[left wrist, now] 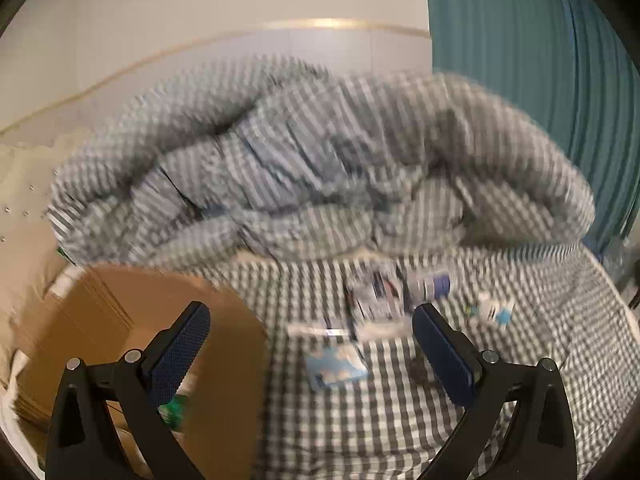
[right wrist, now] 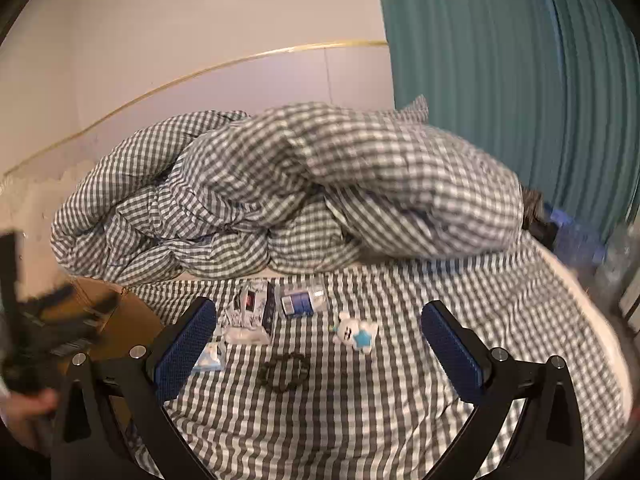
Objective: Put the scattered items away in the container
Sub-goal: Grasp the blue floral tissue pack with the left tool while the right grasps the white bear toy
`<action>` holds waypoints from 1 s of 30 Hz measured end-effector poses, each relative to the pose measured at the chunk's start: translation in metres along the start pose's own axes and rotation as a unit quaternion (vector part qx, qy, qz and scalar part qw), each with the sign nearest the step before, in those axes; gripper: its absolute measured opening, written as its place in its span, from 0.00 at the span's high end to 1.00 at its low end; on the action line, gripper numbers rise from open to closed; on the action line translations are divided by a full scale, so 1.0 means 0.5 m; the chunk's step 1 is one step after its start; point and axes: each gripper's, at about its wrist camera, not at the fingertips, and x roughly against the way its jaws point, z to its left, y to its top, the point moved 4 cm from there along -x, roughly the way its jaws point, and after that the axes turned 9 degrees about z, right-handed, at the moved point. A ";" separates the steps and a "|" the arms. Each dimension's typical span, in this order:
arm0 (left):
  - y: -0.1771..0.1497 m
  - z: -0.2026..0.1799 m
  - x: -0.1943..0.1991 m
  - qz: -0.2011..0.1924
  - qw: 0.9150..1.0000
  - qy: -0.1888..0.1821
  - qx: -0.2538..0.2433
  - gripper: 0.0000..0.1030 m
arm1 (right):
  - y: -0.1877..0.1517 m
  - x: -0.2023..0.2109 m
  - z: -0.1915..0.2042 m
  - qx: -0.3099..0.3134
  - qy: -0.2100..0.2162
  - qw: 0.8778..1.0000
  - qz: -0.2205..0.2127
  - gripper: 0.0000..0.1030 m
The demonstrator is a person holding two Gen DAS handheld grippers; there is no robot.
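On the bed [right wrist: 360, 420], checked sheet, the scattered items lie in a loose cluster near the middle: a small white plush with a blue star [right wrist: 356, 334], a blue-labelled clear packet [right wrist: 302, 300], a printed sachet [right wrist: 250, 308], a pale blue card [right wrist: 210, 356] and a dark coiled hair tie [right wrist: 284, 372]. The cardboard box [left wrist: 120, 320], the container, sits open at the left edge of the bed, just beside the cluster. Bunched checked duvet [right wrist: 280, 200] lies far behind.

Step in hand, as I judge it: approach for a pick, nothing yet gripped. Right claw [right wrist: 318, 344] is released, jaws spread wide, tilted downward over the items with the hair tie and plush between its fingers' line. Left claw [left wrist: 310, 340] is also released and empty, pointing down at the box's edge and the card.

Next move calls for lowering onto one item, squarely, then closing; flat card and sachet may need an edge pinch.
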 end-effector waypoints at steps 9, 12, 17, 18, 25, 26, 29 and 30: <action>-0.053 -0.060 -0.130 0.061 0.998 -0.003 -0.012 0.00 | -0.032 -0.083 -0.047 0.013 -0.029 0.999 0.033 0.00; -0.061 -0.060 -0.159 0.069 0.998 -0.004 -0.006 0.00 | -0.039 -0.131 -0.060 0.013 -0.026 0.998 0.050 0.00; -0.075 -0.052 -0.217 0.102 0.995 -0.007 0.008 0.00 | -0.051 -0.208 -0.073 0.011 -0.002 0.997 0.075 0.00; -0.079 -0.051 -0.226 0.106 0.994 -0.012 0.011 0.00 | -0.052 -0.219 -0.075 0.006 0.004 0.997 0.076 0.00; -0.105 -0.046 -0.315 0.140 0.990 0.010 0.013 0.00 | -0.054 -0.300 -0.086 0.013 -0.005 0.996 0.093 0.00; -0.109 -0.043 -0.324 0.144 0.989 0.009 0.016 0.00 | -0.054 -0.311 -0.087 0.016 -0.008 0.995 0.095 0.00; -0.119 -0.037 -0.353 0.155 0.988 0.013 0.024 0.00 | -0.059 -0.346 -0.090 0.020 -0.008 0.994 0.108 0.00; -0.123 -0.036 -0.361 0.160 0.987 0.014 0.026 0.00 | -0.060 -0.358 -0.090 0.020 -0.008 0.993 0.114 0.00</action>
